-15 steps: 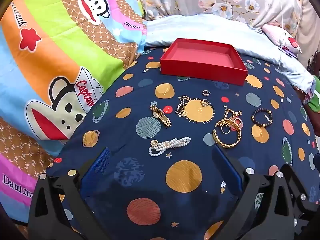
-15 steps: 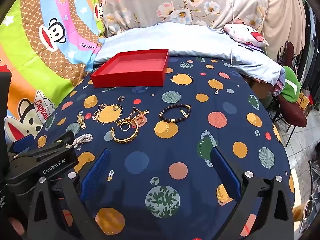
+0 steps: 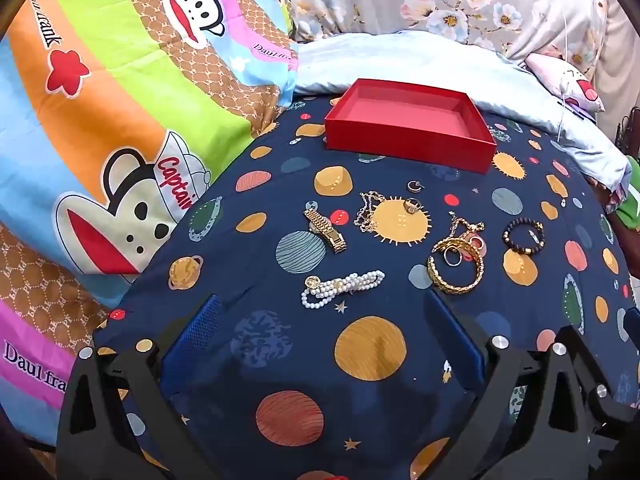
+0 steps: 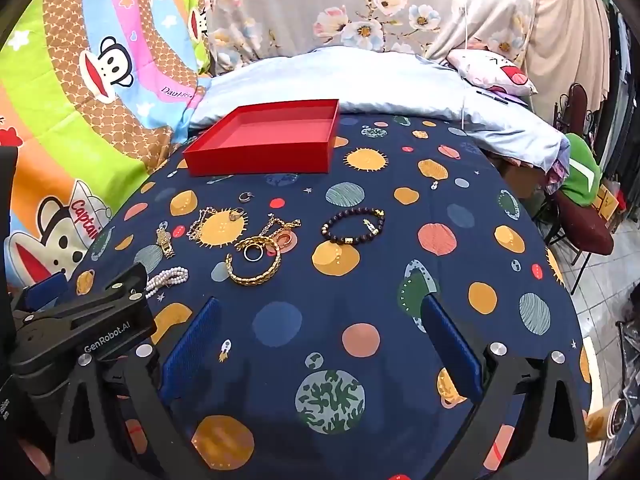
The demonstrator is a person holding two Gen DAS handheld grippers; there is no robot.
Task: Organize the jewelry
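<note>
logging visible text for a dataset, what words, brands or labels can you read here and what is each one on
"GenRobot.AI": on the black body of the left gripper.
"Captain", partly cut off: on the monkey's cap on the cartoon blanket.
"Daul fra…", cut off: repeated on the same blanket's stripes.
"SATURN": tiny, beside a green planet on the navy planet-print cloth.
Nothing readable on the red box or the jewelry.
</note>
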